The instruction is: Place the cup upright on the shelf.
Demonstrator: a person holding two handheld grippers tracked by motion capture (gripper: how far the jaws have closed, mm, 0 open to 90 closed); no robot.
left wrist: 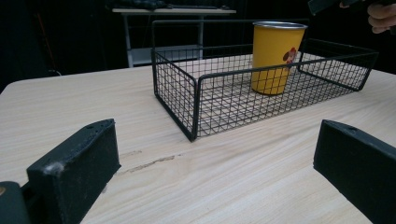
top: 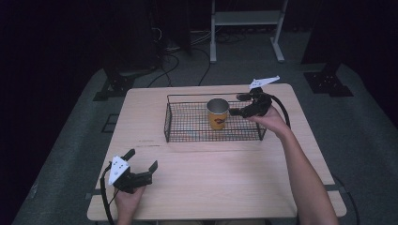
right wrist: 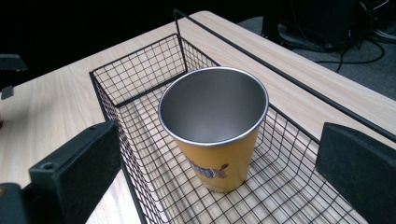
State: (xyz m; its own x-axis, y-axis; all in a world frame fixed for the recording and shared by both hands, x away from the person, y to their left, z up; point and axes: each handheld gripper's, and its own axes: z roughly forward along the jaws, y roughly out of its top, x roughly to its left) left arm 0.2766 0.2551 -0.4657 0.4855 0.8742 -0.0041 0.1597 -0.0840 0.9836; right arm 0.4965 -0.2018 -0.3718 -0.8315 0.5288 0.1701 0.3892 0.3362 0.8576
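A yellow metal cup (top: pixel 218 113) stands upright and empty inside a black wire basket (top: pixel 187 130) at the middle back of the table. My right gripper (top: pixel 238 105) hovers open just right of the cup, above the basket's right end. Its own view looks down into the cup (right wrist: pixel 215 125), with the jaws spread wide on either side and not touching it. My left gripper (top: pixel 142 159) rests open near the front left table edge, well away from the basket. From there the cup (left wrist: pixel 275 57) and basket (left wrist: pixel 196 105) lie ahead.
The light wooden table (top: pixel 220 178) has bare room in front of the basket. Beyond the far edge are a white metal stand (top: pixel 246 21), cables on the floor and black stand feet (top: pixel 115 84).
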